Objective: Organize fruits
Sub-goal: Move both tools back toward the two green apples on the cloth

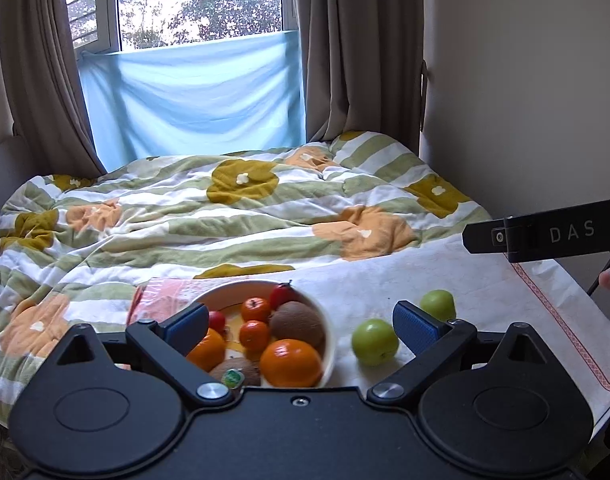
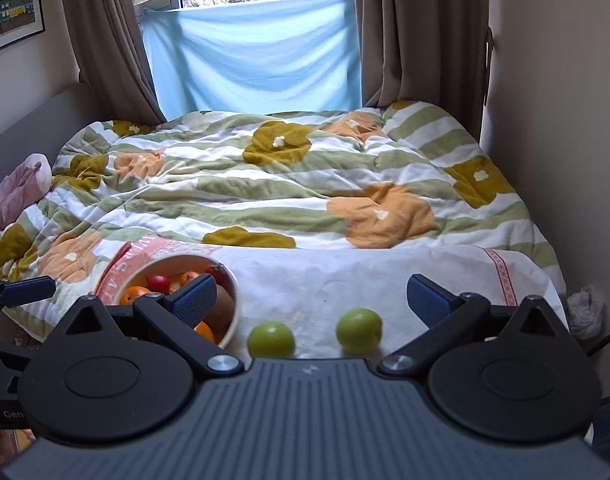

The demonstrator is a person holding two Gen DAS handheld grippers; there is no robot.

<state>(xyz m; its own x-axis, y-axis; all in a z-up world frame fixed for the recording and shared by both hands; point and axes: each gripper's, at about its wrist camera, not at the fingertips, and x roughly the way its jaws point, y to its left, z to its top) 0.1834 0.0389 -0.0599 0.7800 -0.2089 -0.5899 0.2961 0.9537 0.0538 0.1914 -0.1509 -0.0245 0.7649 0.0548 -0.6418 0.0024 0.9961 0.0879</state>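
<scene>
Left wrist view: the left gripper (image 1: 301,326) is hanging released and empty over the fruit-filled bowl (image 1: 328,332), two green apples (image 1: 375,341) lying just right on the white cloth (image 1: 485,292). The right gripper (image 2: 311,300) is likewise gaping empty above them.

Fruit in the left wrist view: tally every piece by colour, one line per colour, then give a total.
Orange: 4, two large oranges and two small ones, all in the bowl
Red: 2, in the bowl
Brown: 2, kiwis in the bowl
Green: 2, green apples on the white cloth
Total: 10 visible; others may be hidden beneath.
</scene>
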